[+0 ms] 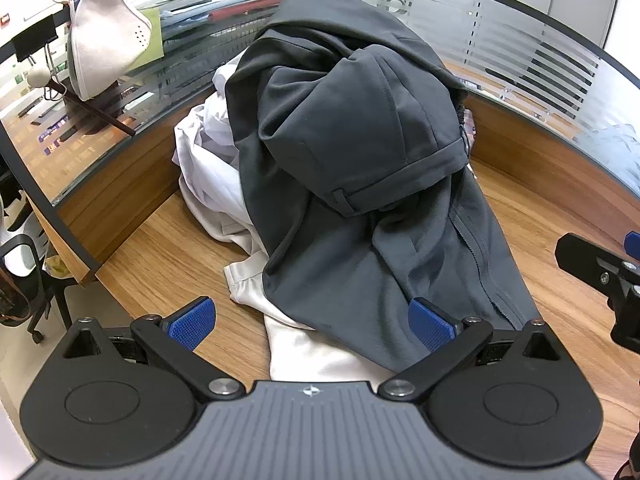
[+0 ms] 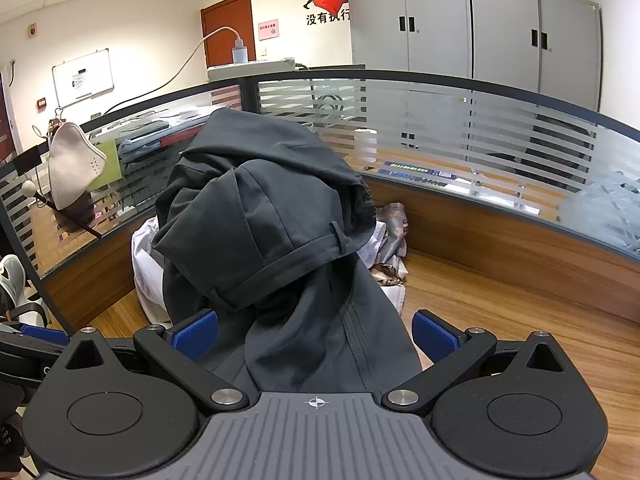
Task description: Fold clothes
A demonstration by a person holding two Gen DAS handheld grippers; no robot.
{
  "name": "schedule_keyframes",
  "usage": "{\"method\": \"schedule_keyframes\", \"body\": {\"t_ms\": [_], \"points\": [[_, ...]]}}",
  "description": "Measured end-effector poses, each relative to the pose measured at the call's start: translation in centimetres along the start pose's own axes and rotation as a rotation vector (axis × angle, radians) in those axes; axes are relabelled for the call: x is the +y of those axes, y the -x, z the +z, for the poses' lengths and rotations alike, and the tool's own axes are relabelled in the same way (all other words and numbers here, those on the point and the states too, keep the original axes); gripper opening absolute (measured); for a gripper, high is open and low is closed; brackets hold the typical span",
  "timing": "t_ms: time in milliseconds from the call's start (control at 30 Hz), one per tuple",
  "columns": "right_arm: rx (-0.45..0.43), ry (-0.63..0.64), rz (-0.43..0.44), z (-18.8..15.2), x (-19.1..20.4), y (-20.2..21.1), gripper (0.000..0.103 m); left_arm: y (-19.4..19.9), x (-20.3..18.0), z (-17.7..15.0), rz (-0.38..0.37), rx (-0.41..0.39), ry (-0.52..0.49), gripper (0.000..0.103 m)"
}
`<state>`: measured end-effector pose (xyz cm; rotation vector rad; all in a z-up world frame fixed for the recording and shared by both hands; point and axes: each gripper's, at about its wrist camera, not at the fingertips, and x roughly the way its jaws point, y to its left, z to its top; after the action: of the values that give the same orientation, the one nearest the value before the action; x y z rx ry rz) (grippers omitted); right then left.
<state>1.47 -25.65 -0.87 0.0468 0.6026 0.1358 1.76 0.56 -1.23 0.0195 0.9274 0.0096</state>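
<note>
Wooden desk [image 1: 160, 264], corner position, enclosed by striped frosted-glass partitions [image 1: 500, 40]; grey metal cabinets [image 2: 472, 28] and a brown door [image 2: 228, 24] behind.

Item 1: dark grey trousers [image 1: 360, 160], heaped at the middle of the desk, waistband with belt loop folded over on top, one leg trailing toward the near edge.

Item 2: white garment [image 1: 212, 176], crumpled beneath and left of the trousers; a pale hem lies flat on the desk under the trailing leg.

Item 3: patterned cloth [image 2: 390, 236], behind the pile on the right, partly hidden.

Item 4: left gripper [image 1: 312, 324], jaws spread wide, hovering at the near end of the trouser leg, holding nothing.

Item 5: right gripper [image 2: 316, 334], jaws spread wide on either side of the trouser leg, nothing clamped.

Item 6: white shoe [image 1: 108, 44], propped against the left partition.
</note>
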Motion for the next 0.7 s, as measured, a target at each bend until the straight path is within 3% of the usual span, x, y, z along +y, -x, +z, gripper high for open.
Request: {"method": "schedule_keyframes", "body": {"t_ms": [700], "points": [[0.014, 0.011, 0.018, 1.1, 0.8, -1.7, 0.103, -1.2, 1.2, 0.7, 0.022, 0.005, 0.011, 0.103]]}}
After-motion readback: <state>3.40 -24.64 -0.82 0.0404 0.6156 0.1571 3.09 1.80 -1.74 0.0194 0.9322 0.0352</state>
